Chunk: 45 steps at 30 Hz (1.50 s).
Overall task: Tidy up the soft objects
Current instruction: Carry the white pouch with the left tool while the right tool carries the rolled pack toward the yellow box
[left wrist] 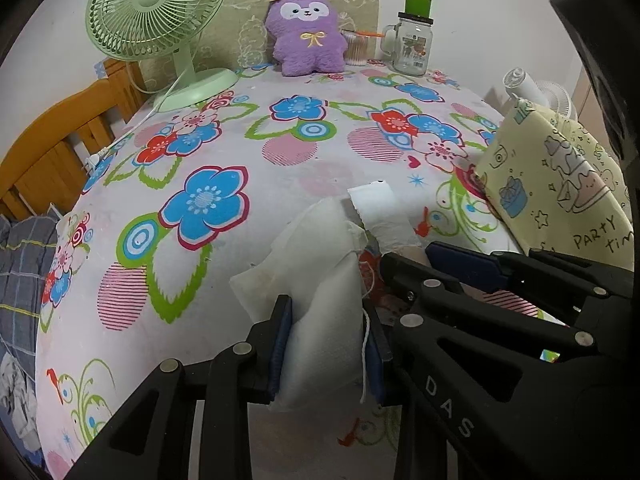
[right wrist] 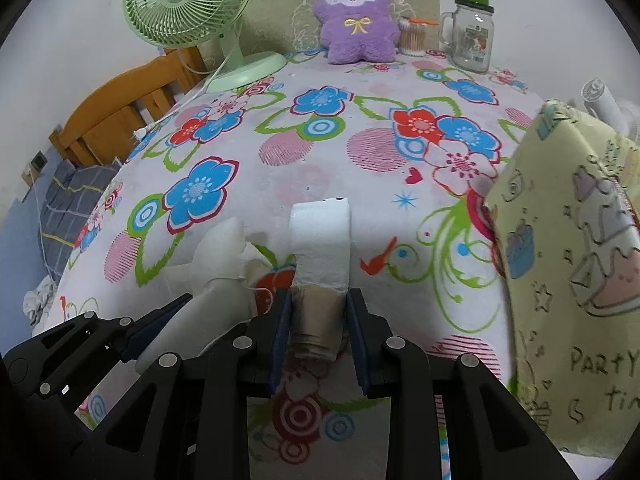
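I'm clenching left claw (left wrist: 326, 354) on pouch (left wrist: 316, 280), right claw (right wrist: 318, 344) on roll (right wrist: 320, 248); bag (right wrist: 568, 248) lying rightward, nearer right claw.

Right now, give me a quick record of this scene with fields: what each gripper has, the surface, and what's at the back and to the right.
left gripper: shut on the white pouch
right gripper: shut on the paper roll, at its bare cardboard end
surface: flowered cloth
back row: green fan, purple plush, cotton swab tub, glass jar mug
right side: yellow printed bag, standing
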### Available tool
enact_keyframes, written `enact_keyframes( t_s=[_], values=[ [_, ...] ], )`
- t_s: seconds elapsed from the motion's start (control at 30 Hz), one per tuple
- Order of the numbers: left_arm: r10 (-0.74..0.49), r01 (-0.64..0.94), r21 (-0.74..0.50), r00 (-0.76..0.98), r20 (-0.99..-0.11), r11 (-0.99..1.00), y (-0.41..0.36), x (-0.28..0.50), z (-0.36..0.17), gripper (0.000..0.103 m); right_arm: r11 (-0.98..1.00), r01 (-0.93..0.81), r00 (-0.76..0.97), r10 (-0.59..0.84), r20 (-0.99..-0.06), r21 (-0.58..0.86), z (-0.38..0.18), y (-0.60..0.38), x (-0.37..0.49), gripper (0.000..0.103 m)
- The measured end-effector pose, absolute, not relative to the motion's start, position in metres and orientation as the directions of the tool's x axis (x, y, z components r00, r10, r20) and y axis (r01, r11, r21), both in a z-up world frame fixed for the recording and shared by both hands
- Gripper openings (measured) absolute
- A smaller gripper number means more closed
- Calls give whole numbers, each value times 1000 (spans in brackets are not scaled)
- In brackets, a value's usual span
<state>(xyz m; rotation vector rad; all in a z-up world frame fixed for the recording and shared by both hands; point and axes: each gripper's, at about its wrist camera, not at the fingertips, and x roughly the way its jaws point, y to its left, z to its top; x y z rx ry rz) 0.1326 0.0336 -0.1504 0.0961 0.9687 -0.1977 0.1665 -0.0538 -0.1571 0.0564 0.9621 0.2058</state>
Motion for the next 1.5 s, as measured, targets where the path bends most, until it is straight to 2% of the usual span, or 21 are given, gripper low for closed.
enact_keyframes(
  t_s=[0.07, 0.33, 1.5],
  values=[
    [-124, 208, -8, 552, -824, 978, 31, 130, -150, 33, 981, -145, 563, 186, -805, 125, -155, -57, 163, 27],
    [-113, 210, 11, 568, -815, 978, 23, 121, -144, 33, 983, -137, 580, 179, -795, 122, -148, -66, 151, 23],
    [-122, 227, 41, 656, -745, 973, 0, 85, -88, 33, 981, -142, 677, 195, -709, 134, -84, -94, 107, 16]
  ],
)
